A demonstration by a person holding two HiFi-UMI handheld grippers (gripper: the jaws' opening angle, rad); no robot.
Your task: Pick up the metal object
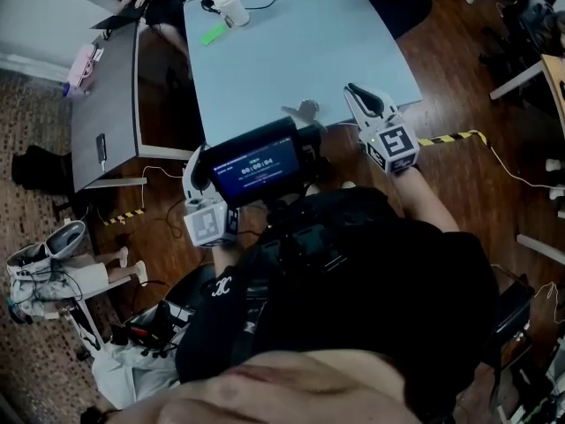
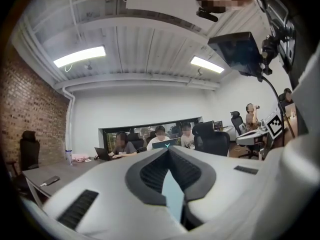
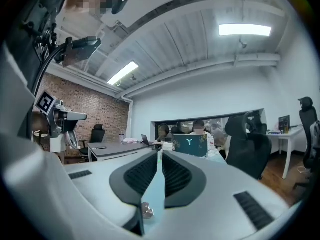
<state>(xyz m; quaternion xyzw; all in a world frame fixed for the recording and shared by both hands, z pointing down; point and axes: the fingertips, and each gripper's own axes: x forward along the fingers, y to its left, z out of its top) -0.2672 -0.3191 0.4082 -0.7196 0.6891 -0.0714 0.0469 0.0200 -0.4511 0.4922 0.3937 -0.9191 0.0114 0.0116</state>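
Resting on one table (image 1: 291,51), one metal object (image 1: 306,109).

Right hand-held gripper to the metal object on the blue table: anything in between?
Nothing visible. The metal object lies by the near edge of the table, just left of the right hand-held gripper, with only bare tabletop between them.

Worktop (image 1: 353,42) middle and right open; cup (image 1: 231,7), green item (image 1: 213,34) stand at upper-left corner; metal object (image 1: 306,109) near lower edge
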